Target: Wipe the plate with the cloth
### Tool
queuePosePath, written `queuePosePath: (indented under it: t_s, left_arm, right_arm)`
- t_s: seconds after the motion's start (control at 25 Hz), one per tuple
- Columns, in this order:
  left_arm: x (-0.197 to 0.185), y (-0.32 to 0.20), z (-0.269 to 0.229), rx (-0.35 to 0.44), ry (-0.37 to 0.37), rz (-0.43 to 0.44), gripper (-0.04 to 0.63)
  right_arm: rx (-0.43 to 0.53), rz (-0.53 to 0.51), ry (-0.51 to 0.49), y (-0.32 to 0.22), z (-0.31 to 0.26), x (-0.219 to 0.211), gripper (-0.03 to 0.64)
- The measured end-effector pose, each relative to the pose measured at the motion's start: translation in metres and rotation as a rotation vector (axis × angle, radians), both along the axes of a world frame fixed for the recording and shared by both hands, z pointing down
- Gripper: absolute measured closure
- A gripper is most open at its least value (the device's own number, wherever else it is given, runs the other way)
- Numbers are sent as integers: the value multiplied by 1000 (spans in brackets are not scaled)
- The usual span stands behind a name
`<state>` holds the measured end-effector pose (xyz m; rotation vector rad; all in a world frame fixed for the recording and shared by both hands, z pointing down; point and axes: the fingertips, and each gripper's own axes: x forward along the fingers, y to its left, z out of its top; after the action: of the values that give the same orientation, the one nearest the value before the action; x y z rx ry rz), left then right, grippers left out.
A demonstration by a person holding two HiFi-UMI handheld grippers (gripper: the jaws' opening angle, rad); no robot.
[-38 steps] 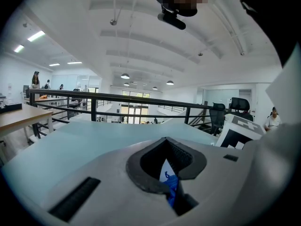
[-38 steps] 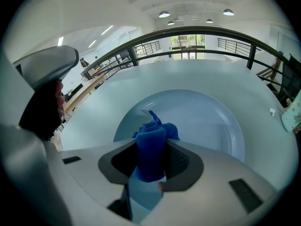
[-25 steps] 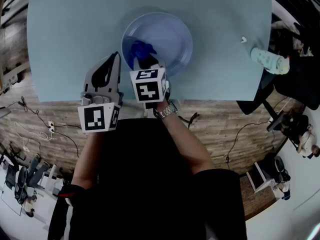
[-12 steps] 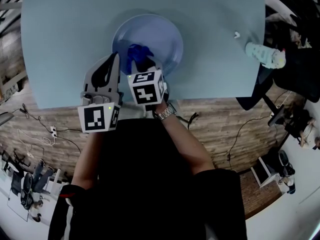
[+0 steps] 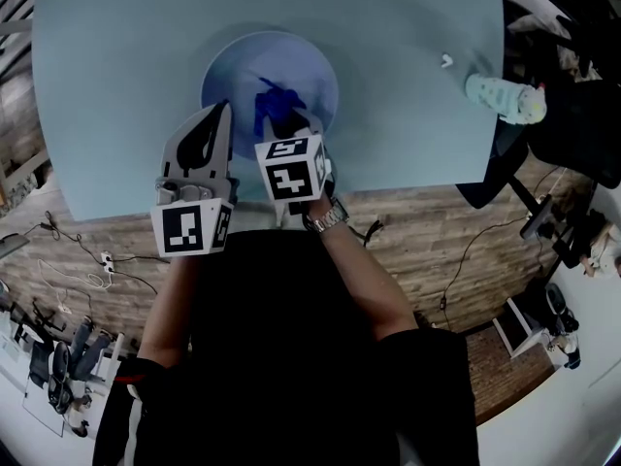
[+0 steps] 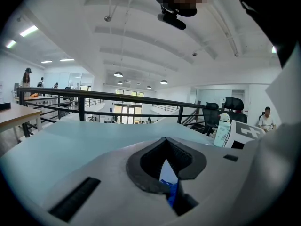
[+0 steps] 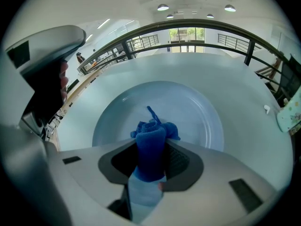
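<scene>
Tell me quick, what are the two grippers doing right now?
Left gripper: closed, holding nothing.
Right gripper: closed on the blue cloth.

The right gripper point(image 7: 151, 160) clamps the blue cloth point(image 7: 151, 134) over the pale plate point(image 7: 200, 119).

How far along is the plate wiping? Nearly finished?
Done: the right gripper is clamped on the blue cloth. In hand: the cloth's bunched end sits over the near part of the plate, placed for wiping. The left gripper is shut and empty by the near rim. The plate shows no marks, so I cannot tell how much is left.
</scene>
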<state>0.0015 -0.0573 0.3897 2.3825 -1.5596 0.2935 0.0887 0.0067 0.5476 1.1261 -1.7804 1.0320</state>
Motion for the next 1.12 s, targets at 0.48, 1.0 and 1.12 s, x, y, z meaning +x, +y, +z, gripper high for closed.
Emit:
queuePosePath:
  t_s: [0.48,1.0,1.12]
  left_arm:
    - [19,-4,-2,3,5,11,595]
    - [18,-6,-1,2,7,-15,595]
    - [13,-7,-1,2,8,-31,595]
  right_arm:
    - [-2,-1,32,-5,3,25,497]
    - [-9,10,54,-13,-6,40,497]
    - [17,-10,38,-21,-10,32,497]
